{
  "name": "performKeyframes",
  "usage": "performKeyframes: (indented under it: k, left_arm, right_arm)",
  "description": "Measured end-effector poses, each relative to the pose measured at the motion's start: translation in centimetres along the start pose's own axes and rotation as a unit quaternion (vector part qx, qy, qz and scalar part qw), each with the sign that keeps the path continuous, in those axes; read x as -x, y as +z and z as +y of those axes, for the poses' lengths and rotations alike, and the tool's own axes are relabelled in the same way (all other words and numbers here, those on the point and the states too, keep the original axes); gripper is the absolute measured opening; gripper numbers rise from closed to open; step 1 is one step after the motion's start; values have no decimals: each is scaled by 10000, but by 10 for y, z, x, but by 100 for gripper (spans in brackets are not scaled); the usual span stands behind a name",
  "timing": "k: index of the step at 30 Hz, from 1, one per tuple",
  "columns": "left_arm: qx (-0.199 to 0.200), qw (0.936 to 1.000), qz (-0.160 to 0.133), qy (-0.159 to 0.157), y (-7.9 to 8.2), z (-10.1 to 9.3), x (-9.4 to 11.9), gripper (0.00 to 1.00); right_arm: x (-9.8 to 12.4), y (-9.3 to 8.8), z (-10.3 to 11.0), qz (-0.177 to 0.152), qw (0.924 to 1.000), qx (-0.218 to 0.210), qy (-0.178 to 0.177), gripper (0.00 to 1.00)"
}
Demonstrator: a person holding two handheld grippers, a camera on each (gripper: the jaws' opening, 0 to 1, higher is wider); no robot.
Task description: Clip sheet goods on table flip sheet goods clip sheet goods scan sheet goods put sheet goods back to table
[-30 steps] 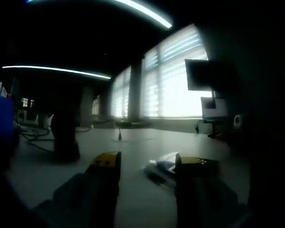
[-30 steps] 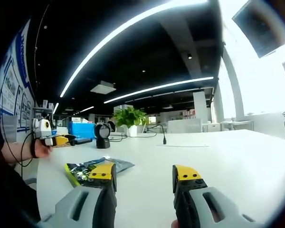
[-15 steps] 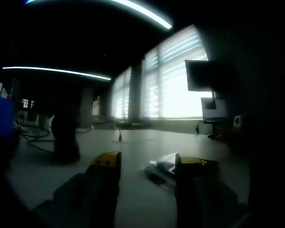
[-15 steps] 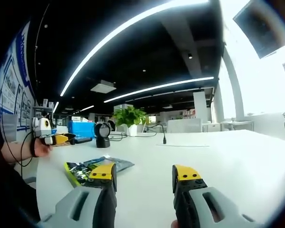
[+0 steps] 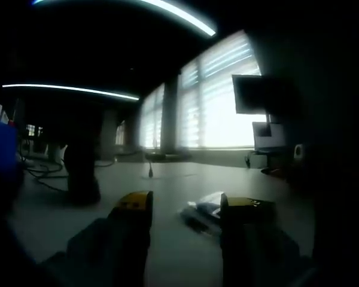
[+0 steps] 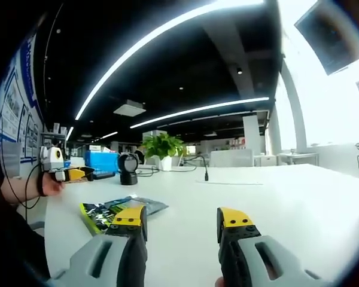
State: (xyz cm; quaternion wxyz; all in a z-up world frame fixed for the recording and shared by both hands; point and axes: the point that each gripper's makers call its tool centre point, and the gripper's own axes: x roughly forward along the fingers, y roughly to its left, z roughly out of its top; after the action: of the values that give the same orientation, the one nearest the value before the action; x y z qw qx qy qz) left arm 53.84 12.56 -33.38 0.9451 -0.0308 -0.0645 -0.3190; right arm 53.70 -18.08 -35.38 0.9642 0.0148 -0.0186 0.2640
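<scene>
A: Lower left of the right gripper view: where's your sheet goods (image 6: pixel 116 208)?
B: Flat on the surface (image 6: pixel 299 197), just beyond your right hand-held gripper (image 6: pixel 182 224), jaws apart, empty. Your left hand-held gripper (image 5: pixel 185 209) is released too.

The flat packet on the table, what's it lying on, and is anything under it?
The packet lies flat on the bare white table, just beyond the right gripper, whose left jaw covers its near edge. Whatever may be under the packet is hidden.
</scene>
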Motion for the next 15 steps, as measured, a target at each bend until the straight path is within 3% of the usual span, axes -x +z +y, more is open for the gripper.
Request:
performKeyframes:
  k: [15]
  left_arm:
    - [-10, 10000, 14, 7, -1, 0, -1, 38]
  right_arm:
    - [0, 0, 2, 24, 9999, 156, -59, 42]
